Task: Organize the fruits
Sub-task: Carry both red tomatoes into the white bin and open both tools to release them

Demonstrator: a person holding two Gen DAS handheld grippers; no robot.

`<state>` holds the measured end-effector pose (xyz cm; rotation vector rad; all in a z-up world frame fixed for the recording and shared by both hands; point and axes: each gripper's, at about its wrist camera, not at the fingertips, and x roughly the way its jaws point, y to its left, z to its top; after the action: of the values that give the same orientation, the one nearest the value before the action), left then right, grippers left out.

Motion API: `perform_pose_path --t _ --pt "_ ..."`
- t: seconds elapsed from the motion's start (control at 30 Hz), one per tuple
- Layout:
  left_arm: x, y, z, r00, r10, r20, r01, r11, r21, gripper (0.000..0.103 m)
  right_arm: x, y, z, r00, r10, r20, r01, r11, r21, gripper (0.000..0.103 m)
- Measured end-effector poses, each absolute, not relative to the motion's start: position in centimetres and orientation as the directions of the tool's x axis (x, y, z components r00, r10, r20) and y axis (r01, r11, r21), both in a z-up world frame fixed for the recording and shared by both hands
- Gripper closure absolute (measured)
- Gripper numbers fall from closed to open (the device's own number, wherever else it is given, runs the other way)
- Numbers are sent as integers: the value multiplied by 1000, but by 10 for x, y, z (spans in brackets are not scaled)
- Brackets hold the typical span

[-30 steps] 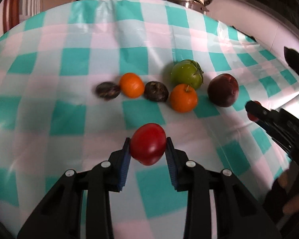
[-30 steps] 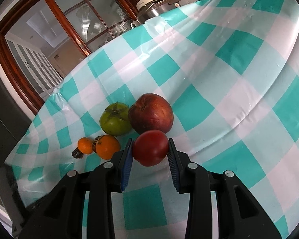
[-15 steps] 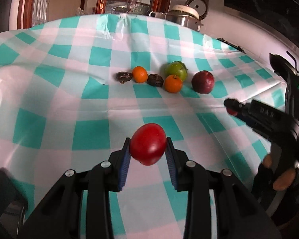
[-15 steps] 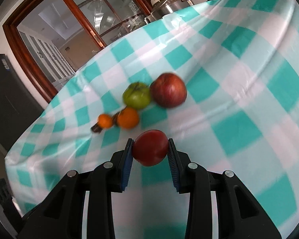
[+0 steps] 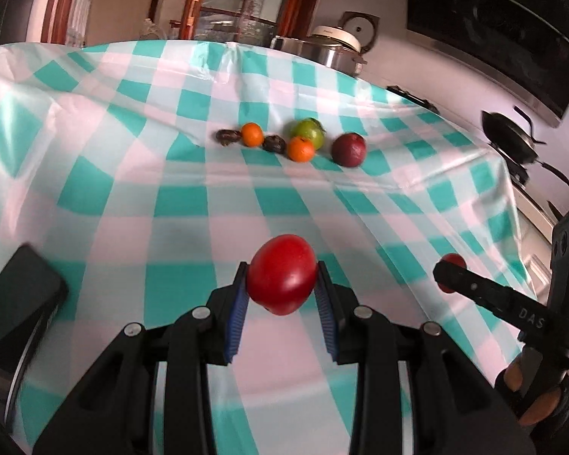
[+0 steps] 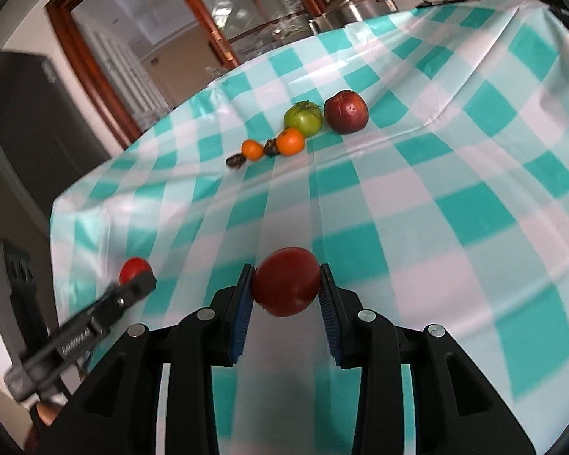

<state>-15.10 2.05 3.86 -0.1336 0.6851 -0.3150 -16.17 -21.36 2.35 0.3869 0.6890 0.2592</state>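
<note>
Both grippers are loaded right now. The left gripper (image 5: 282, 295) is pinching a bright red tomato (image 5: 282, 273) between its blue pads (image 5: 234, 322), and the right gripper (image 6: 286, 297) is clamped the same way on a darker red tomato (image 6: 286, 281). Each fruit sits right at the fingertips, squeezed across its widest part, with the bottom bulging out below the pads. My guess is that's a deliberate grip: it's round and slippery, so catching it at the middle keeps it from squirting out, and it looks held above the checked tablecloth (image 5: 132, 197) rather than resting on it.

The rest of the fruit is well away at the far side of the table, in a loose row: two small dark fruits (can't tell what they are) (image 5: 228, 137), two tangerines (image 5: 252, 134), a green tomato (image 5: 308, 132) and a dark red apple (image 5: 348, 149). The row seems to run small to big, so I'd bet the two red ones are meant to join it, probably near the green tomato or the apple end.

From each camera you can see the other gripper off to the side with its red fruit, so both are hanging near the front edge, side by side.
</note>
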Motion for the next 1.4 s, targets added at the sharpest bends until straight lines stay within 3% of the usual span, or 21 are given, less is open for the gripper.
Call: perform_pose_path --t 0.4,0.77,1.0,1.2,1.4 --pt "-241 -74 52 656 -465 -595 525 847 -84 69 -283 -294 33 789 242 -564 -50 941 333 69" --pt "-311 -230 24 377 -587 -717 850 527 16 68 -384 -415 0 777 17 -629 207 937 281 69" --pt "-338 -320 -32 229 -495 -838 939 340 55 69 -406 -465 -50 655 -105 -748 393 893 218 69" --pt "-337 -385 -96 113 -326 -939 967 253 29 69 -379 -498 -106 481 -89 -872 459 873 163 69" --pt "-337 -421 -154 25 -202 -979 968 249 -26 69 -351 -522 -167 300 -64 -952 506 856 102 68"
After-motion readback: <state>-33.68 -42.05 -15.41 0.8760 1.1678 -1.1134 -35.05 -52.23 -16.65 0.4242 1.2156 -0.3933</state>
